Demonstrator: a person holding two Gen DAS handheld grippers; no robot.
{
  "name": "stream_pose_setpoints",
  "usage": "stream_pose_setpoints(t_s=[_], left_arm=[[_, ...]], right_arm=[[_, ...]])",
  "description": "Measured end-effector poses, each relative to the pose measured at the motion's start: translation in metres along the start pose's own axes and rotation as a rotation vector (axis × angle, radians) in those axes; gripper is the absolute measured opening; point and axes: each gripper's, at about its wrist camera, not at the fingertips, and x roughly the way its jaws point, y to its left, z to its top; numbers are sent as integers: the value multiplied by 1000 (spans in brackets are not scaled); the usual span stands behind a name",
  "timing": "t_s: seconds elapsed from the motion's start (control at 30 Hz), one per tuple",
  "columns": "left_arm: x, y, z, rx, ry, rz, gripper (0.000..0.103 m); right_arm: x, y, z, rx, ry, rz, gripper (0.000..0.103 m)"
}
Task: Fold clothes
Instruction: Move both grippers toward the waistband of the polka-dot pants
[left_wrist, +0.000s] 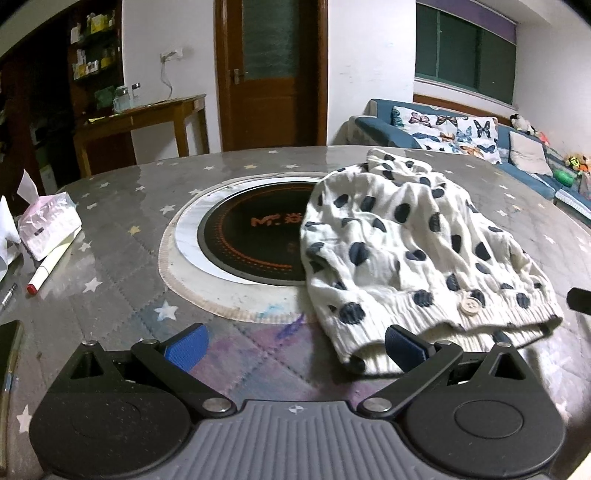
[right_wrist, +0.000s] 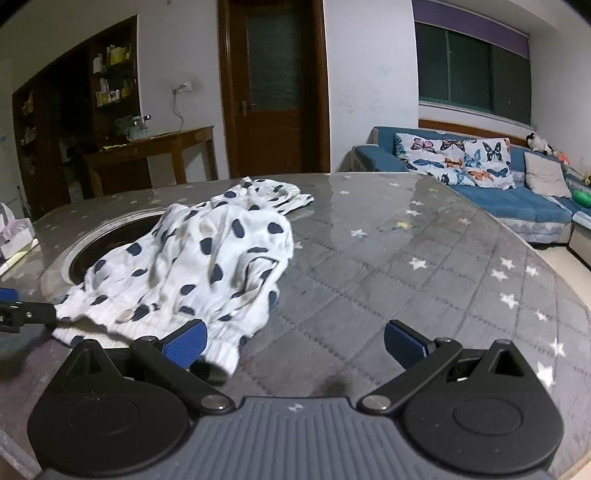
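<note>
Garment (left_wrist: 413, 251): white, navy dots, cream button (left_wrist: 469, 305). Table (right_wrist: 424, 280): grey quilted, white stars. Hob (left_wrist: 255, 240): black, orange ring. Pads (left_wrist: 188, 347): blue. Sofa (right_wrist: 517, 203): blue; butterfly-print cushions (right_wrist: 454, 158).

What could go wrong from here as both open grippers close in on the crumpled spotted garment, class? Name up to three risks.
1. The left gripper has only one finger at the ribbed hem, so it may pinch a single layer.
2. The spotted garment lies partly over the round cooker plate; dragging could snag on its rim.
3. The right gripper straddles just the corner, so the grip may slip.
</note>
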Motion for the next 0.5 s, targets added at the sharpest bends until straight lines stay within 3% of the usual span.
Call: stream_pose_setpoints(t_s=[0.5], left_arm=[[-27, -14, -8, 7, -44, -7, 103]], right_arm=[[-19, 8, -14, 43, 9, 37, 103]])
